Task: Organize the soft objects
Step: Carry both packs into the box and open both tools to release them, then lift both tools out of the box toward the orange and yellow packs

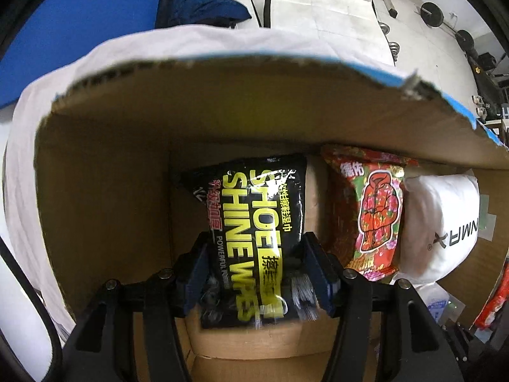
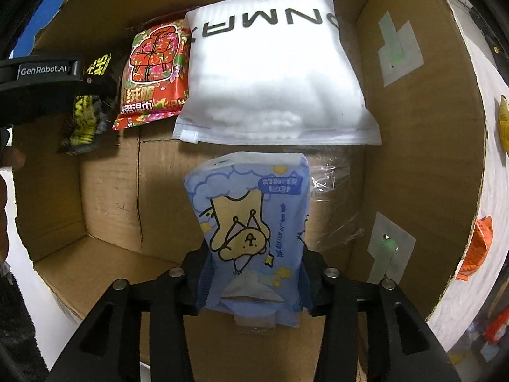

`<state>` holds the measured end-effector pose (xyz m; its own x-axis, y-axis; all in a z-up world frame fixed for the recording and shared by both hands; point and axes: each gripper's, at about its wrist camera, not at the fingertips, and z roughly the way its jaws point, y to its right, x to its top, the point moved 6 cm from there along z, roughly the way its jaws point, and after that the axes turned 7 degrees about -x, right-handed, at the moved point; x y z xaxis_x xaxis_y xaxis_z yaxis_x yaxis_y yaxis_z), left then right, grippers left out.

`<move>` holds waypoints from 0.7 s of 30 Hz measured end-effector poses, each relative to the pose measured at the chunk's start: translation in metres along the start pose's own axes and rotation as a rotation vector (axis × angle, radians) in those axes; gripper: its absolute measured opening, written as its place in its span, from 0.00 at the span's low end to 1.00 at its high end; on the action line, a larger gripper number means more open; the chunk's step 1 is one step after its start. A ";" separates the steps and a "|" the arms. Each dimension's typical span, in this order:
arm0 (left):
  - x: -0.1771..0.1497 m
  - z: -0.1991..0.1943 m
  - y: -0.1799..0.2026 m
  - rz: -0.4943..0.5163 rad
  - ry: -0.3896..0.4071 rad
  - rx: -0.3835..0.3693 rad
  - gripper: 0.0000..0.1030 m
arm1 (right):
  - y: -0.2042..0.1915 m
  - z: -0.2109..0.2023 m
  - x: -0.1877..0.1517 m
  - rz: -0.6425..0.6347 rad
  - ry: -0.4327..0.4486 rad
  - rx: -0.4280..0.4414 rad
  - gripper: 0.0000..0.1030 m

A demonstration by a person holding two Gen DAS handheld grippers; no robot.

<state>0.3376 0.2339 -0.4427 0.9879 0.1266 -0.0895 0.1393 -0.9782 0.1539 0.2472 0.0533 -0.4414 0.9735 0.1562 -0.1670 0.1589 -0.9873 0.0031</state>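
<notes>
My left gripper (image 1: 256, 256) is shut on a black and yellow shoe-wipes pack (image 1: 254, 216) and holds it inside the cardboard box (image 1: 101, 191), near its left wall. That pack and the left gripper also show in the right wrist view (image 2: 84, 108). My right gripper (image 2: 254, 270) is shut on a blue cartoon tissue pack (image 2: 251, 216), held inside the same box over its floor. A red floral wipes pack (image 1: 375, 210) (image 2: 152, 73) and a white zip bag (image 1: 442, 222) (image 2: 273, 86) lie side by side at the box's far wall.
The box (image 2: 423, 159) stands on a white cloth (image 1: 28, 172). Crumpled clear film (image 2: 337, 197) lies on the box floor right of the tissue pack. Orange and yellow items (image 2: 480, 245) lie outside on the right. A blue mat (image 1: 73, 28) lies beyond.
</notes>
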 end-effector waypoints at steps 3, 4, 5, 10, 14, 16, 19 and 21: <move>-0.003 0.000 -0.003 -0.021 -0.014 -0.013 0.54 | -0.001 -0.001 0.001 -0.005 0.006 -0.008 0.59; -0.003 -0.002 -0.003 -0.024 -0.011 -0.019 0.54 | -0.002 -0.001 0.001 -0.006 0.009 -0.007 0.60; -0.004 -0.005 -0.003 -0.029 -0.006 -0.026 0.55 | -0.003 -0.002 0.001 -0.007 0.011 -0.009 0.64; -0.009 -0.023 -0.002 -0.036 0.032 -0.043 0.60 | -0.006 -0.014 0.000 -0.008 0.036 -0.005 0.67; -0.017 -0.045 0.002 -0.031 0.079 -0.059 0.62 | -0.006 -0.029 -0.008 -0.007 0.072 -0.002 0.78; -0.026 -0.058 0.003 -0.024 0.110 -0.062 0.76 | -0.006 -0.040 -0.010 -0.006 0.101 -0.012 0.86; -0.046 -0.077 0.005 -0.009 0.176 -0.037 0.86 | 0.004 -0.053 -0.017 0.002 0.149 -0.041 0.95; -0.061 -0.083 0.011 0.014 0.204 -0.015 0.87 | 0.011 -0.064 -0.022 0.012 0.180 -0.055 0.98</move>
<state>0.2841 0.2286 -0.3537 0.9829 0.1452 0.1135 0.1249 -0.9777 0.1688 0.2380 0.0406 -0.3746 0.9884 0.1517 0.0125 0.1507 -0.9868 0.0587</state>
